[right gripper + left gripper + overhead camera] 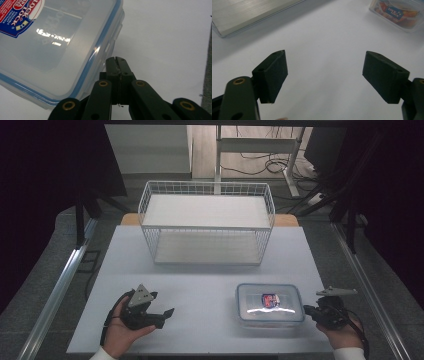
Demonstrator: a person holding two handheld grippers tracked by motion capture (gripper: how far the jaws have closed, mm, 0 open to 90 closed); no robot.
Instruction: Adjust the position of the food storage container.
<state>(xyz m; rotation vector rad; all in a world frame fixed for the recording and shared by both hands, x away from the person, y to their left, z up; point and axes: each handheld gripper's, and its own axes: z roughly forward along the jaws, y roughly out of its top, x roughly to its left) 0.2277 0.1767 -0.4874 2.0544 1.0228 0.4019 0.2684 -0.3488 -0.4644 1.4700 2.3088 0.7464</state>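
Two large things shared the white table (210, 280): a wire basket (207, 222) standing at the far side, and a clear plastic container (270, 302) with a blue-sealed lid lying flat near the front right, well apart from the basket. In the right gripper view the container's lid (50, 42) carried a printed label, and a side latch flap ran along the edge nearest the jaws.

The right gripper (311, 310) sat just beside the container's right edge, its jaws pressed fully together with nothing between them, the tips close against the latch side; whether they touched the plastic could not be told. The left gripper (162, 316) rested well apart to the left, jaws standing wide and empty over bare table.

Judging from this, the step in hand was working that right latch or the container's edge. To do it well, closed tips would best press squarely on the flap, not on the rounded corner, where they could slip. The container looked light and smooth, so it would likely slide on the table under a sideways push; bringing the left gripper across to brace the opposite edge seemed wise.
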